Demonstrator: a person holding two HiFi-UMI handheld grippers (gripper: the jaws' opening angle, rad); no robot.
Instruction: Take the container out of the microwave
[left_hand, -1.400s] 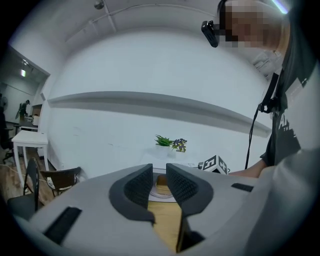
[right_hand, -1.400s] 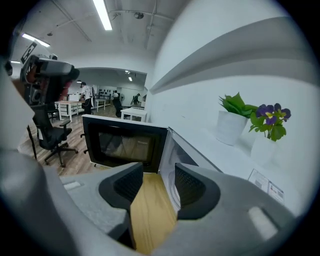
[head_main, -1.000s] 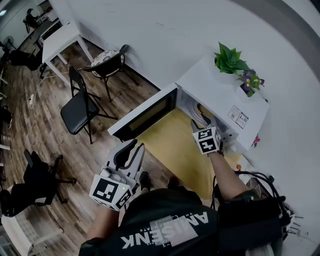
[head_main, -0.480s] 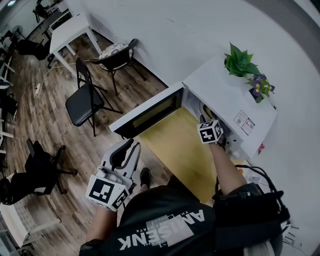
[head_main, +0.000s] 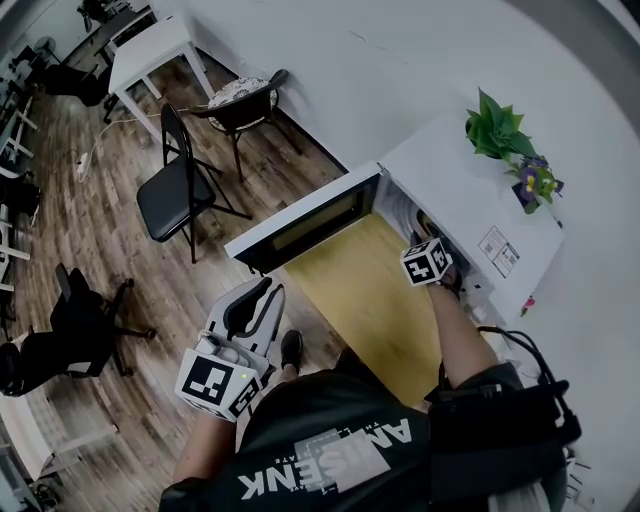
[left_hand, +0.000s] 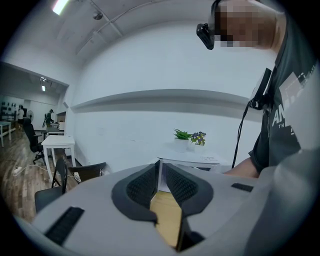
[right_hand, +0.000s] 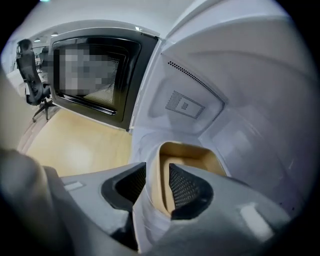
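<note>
The white microwave (head_main: 470, 190) stands on a wooden table (head_main: 370, 290) with its door (head_main: 310, 222) swung open to the left. Inside it sits the container (right_hand: 192, 155), white outside and tan inside. My right gripper (right_hand: 157, 172) reaches into the cavity and straddles the container's near wall, one pad outside and one inside. Its jaws have just been closing with that wall between them, and they still look open around it. In the head view only the marker cube of my right gripper (head_main: 425, 262) shows at the opening. My left gripper (head_main: 262, 295) hangs back over the floor, shut and empty.
A green plant (head_main: 497, 130) and a small flowering pot (head_main: 535, 183) stand on the microwave's top. On the wooden floor to the left are a black folding chair (head_main: 175, 195), a cushioned chair (head_main: 240, 100) and a white table (head_main: 150, 50). The wall is right behind the microwave.
My right gripper has gone down and deeper into the microwave, so its jaws now sit over the container's wall. My left gripper has barely moved.
</note>
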